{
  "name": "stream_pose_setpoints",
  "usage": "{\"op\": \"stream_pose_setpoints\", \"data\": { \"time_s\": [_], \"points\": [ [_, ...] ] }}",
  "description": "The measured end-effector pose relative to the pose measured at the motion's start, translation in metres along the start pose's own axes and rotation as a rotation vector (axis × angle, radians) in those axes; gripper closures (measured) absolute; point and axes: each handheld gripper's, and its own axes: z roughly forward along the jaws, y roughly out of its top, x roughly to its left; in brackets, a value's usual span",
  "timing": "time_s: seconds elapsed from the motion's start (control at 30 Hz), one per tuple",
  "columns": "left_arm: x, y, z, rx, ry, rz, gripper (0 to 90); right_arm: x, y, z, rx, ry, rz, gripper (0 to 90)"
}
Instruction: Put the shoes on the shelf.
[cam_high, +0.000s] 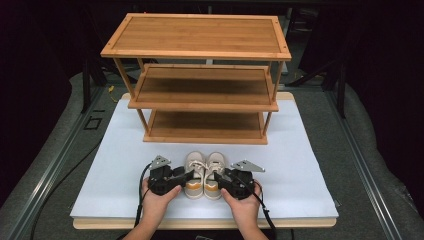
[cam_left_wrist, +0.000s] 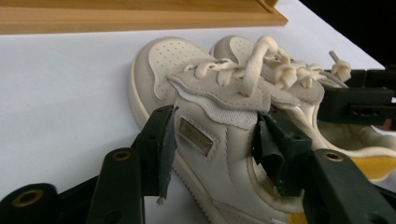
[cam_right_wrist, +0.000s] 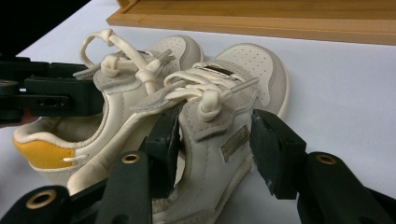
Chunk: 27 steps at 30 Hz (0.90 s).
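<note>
A pair of small cream shoes with yellow heels stands side by side on the white board, toes toward the rack: left shoe, right shoe. My left gripper straddles the left shoe's outer wall, one jaw outside and one in the shoe's opening. It is open, and the outer pad stands slightly off the leather. My right gripper straddles the right shoe the same way. It is open too, with a clear gap at its outer pad.
A three-tier bamboo shoe rack stands at the back of the white board, all of its shelves bare. The board's front edge lies just under my hands. Grey floor and metal rails flank the board.
</note>
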Motion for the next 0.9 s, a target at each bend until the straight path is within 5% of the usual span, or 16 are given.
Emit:
{"op": "stream_pose_setpoints", "data": {
  "time_s": [0.23,0.67,0.9],
  "points": [
    [0.0005,-0.0044,0.0027,-0.029,-0.002,-0.012,48.3,-0.0027,-0.0053,0.0011,-0.039,0.038,0.07,48.9],
    [0.0025,-0.0098,0.0051,-0.037,-0.013,-0.022,48.1,0.0004,-0.0088,0.0026,-0.039,0.011,0.025,50.4],
    [0.0001,-0.0106,0.0062,-0.051,0.018,-0.025,49.3,0.0012,-0.0099,0.0028,-0.051,0.007,0.048,49.8]
  ]
}}
